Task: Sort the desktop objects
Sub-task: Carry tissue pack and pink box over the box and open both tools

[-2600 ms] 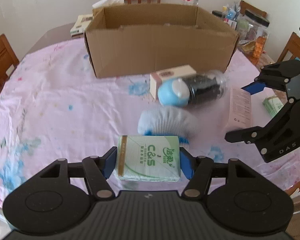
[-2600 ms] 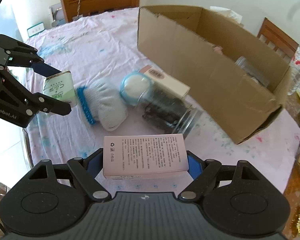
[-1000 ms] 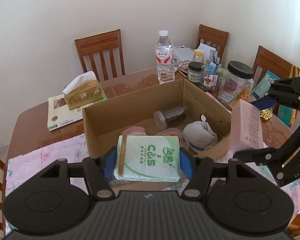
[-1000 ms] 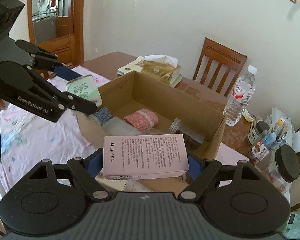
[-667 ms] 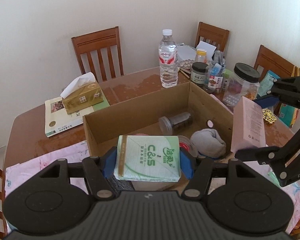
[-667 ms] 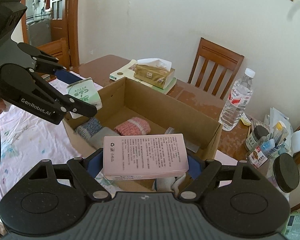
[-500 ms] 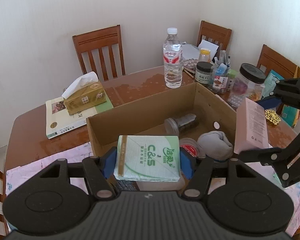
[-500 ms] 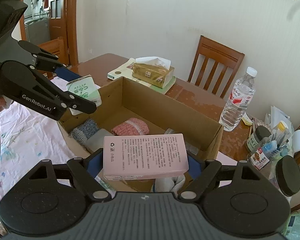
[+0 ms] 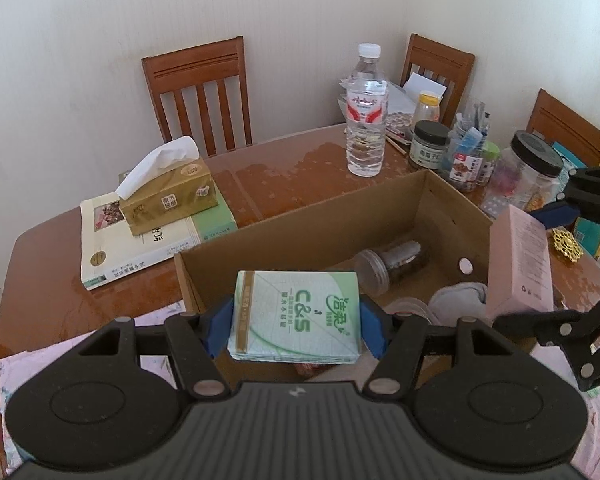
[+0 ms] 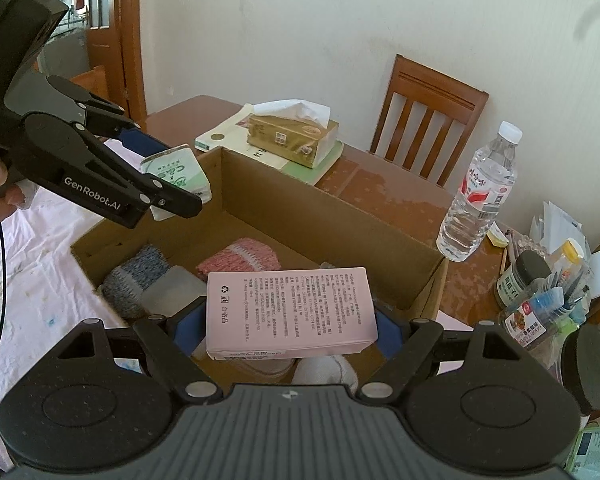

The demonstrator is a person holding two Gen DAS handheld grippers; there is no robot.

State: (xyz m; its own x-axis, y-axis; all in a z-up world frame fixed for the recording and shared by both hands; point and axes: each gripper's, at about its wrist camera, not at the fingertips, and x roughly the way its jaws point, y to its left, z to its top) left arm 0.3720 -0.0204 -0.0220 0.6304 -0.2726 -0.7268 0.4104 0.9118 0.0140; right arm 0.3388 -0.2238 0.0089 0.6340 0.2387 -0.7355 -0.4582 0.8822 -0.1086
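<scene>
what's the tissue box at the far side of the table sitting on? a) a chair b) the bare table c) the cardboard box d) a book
d: the gold tissue box rests on top of a large book with a white and green cover, which lies flat on the wooden table beside the cardboard box.

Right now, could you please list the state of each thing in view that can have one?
left gripper: shut on the tissue pack, held above the box.
right gripper: shut on the pink carton, above the box.
cardboard box: open, partly filled.
water bottle: upright, capped.
clear jar: lying on its side in the box.
tissue box: opened, a tissue sticking out.
</scene>
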